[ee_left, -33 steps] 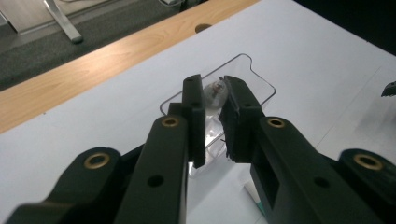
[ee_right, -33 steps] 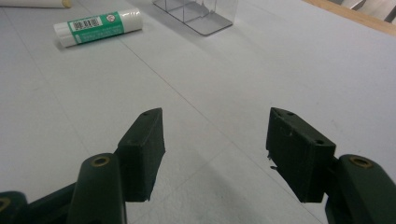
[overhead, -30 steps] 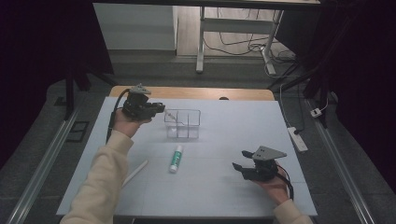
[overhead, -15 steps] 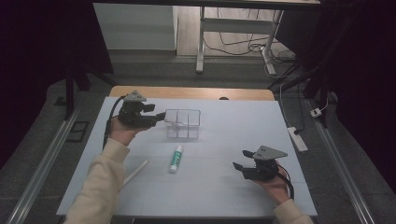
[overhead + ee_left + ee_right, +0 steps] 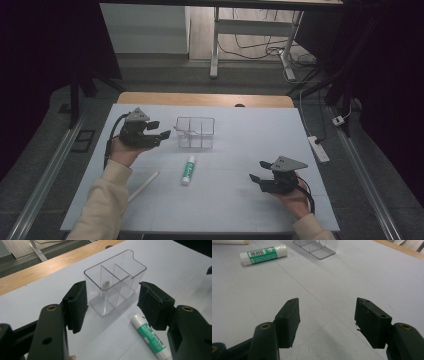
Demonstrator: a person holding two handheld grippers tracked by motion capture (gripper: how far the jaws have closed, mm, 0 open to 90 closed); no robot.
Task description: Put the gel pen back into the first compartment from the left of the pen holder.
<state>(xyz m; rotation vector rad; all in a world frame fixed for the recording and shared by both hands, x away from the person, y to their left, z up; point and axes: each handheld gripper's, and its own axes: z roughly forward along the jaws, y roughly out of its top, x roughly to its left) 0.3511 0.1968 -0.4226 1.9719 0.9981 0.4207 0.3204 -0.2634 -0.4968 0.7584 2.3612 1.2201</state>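
- 2 grippers on the table; left gripper (image 5: 159, 129) at 10 o'clock, its jaws just sprung apart with nothing between, just beside the clear organizer (image 5: 195, 133).
- step looks like a release; something small and pale sits in 1 compartment.
- next likely the glue stick (image 5: 188, 169), centre.
- right gripper (image 5: 256, 176) at 4 o'clock, jaws apart, low over the table.

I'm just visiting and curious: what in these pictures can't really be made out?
- Small pale thing inside the clear organizer, left gripper view: blurred through the walls, cannot tell what it is.
- Label print on the glue stick, right gripper view: too small to read.
- White stick, high view: partly behind the sleeve; too small to identify.
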